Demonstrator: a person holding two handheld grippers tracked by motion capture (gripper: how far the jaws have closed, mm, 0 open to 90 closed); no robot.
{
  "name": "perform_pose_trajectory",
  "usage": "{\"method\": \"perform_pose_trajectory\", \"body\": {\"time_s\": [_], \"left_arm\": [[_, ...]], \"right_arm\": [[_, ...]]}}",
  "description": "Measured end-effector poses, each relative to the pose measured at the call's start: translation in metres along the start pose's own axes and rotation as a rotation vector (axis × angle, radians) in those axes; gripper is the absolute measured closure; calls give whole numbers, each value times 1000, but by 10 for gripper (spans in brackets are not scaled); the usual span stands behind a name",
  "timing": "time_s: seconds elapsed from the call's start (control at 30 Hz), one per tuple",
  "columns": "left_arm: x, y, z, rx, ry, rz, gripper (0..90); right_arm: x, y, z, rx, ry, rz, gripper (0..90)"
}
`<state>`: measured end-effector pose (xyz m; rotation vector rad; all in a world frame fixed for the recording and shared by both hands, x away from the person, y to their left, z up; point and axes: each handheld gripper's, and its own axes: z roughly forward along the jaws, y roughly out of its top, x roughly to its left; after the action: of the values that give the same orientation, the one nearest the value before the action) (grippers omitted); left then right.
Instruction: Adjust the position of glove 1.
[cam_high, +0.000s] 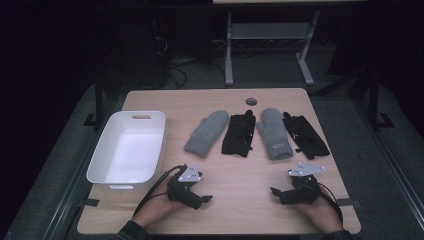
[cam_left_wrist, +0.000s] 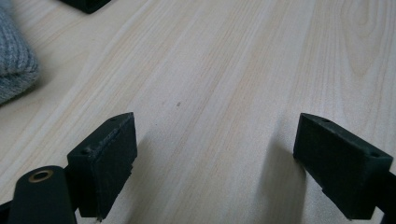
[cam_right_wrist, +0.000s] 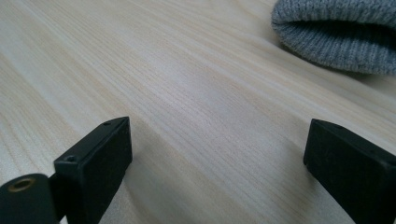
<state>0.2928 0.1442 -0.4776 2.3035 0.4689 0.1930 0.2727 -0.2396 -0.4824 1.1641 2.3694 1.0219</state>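
Held both hand-held grippers, left (cam_high: 200, 192) and right (cam_high: 280, 194), wide, empty, low on bench (cam_high: 240, 200). Start step; next move: reach nearest grey mitten (cam_high: 206, 133), likely for tub (cam_high: 129, 150).

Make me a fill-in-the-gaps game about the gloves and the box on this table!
1. The white bin stands on the ___ side of the table.
2. Four gloves lie in a row: two grey mittens and two ___ gloves.
3. The left gripper and the right gripper both have their jaws ___, with nothing between them.

Missing words: left; black; open
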Motion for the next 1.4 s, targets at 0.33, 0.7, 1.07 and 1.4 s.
{"method": "perform_pose_trajectory", "body": {"time_s": [0.33,0.7,1.07,1.4], "left_arm": [[0,0,0,-4,-4,1,126],[1,1,1,-13,1,1,125],[0,2,3,-15,6,-12,125],[-1,2,3,-12,6,-14,126]], "right_arm": [[-3,6,-7,39,16,28,277],[-14,22,-20,-5,15,28,695],[-31,44,-17,-6,-4,0,900],[-44,66,-14,-28,-9,-7,900]]}}
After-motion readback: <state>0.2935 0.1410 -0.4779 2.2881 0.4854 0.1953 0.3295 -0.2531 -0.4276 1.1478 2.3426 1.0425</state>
